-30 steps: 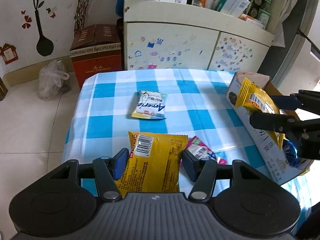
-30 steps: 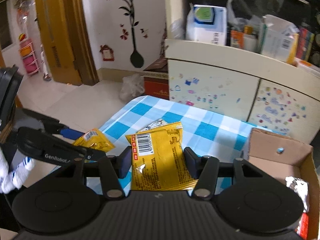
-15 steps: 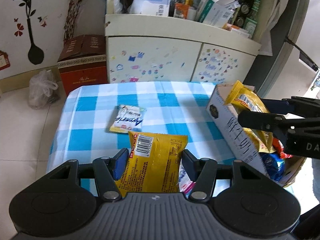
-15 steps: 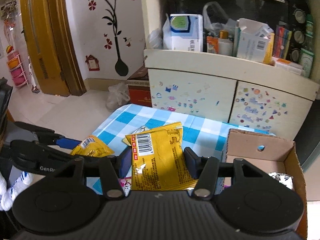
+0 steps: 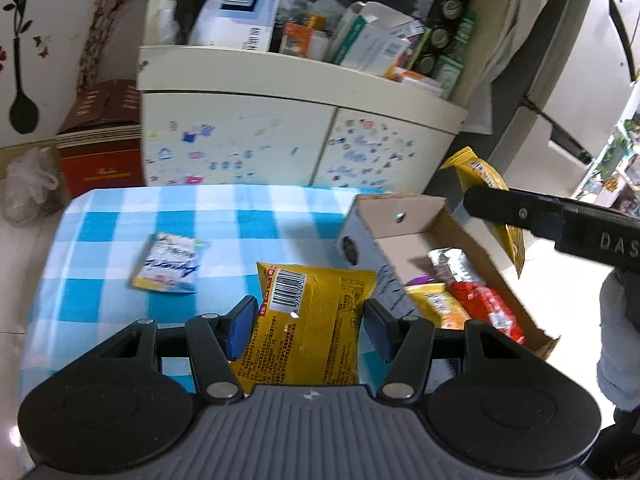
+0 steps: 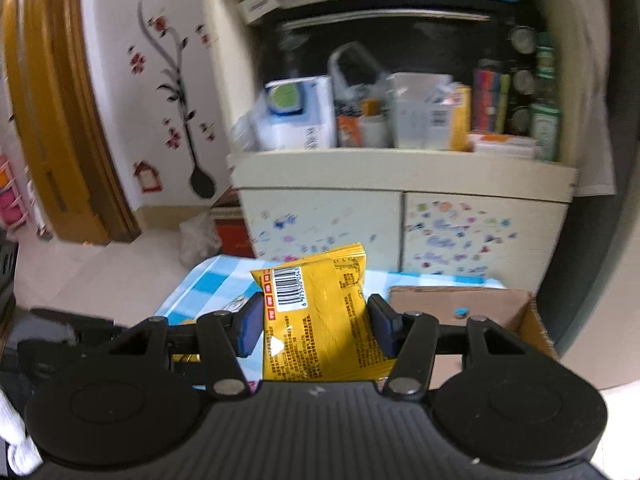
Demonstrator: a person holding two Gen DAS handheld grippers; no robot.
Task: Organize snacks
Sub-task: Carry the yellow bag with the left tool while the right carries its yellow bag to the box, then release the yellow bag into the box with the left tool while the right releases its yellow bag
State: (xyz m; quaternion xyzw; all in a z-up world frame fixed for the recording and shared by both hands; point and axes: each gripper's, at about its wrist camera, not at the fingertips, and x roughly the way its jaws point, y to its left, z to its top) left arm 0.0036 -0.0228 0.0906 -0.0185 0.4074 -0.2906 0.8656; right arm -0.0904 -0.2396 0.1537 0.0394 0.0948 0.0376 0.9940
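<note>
My left gripper (image 5: pixel 308 310) is shut on a yellow snack packet (image 5: pixel 316 344) with a barcode, held above the checked table beside the open cardboard box (image 5: pixel 404 236). The box holds silver, red and yellow packets. Past the box's far right side, a black finger (image 5: pixel 516 210) of my right gripper pinches a second yellow packet (image 5: pixel 480 170). In the right wrist view, the right gripper (image 6: pixel 317 308) is shut on that barcoded yellow packet (image 6: pixel 320 344), with the box (image 6: pixel 460 304) low to its right. A white and blue packet (image 5: pixel 168 266) lies flat on the cloth.
The blue and white checked table (image 5: pixel 120 224) is small, with floor on its left. Behind it stands a cream cabinet (image 5: pixel 280 136) with stickers and a cluttered shelf. A red carton (image 5: pixel 100 148) and a plastic bag (image 5: pixel 26 188) sit on the floor at left.
Both grippers rose with their yellow packets. The left view swung right, so the box's inside now shows. The right view tipped up towards the cabinet and carried its packet past the box.
</note>
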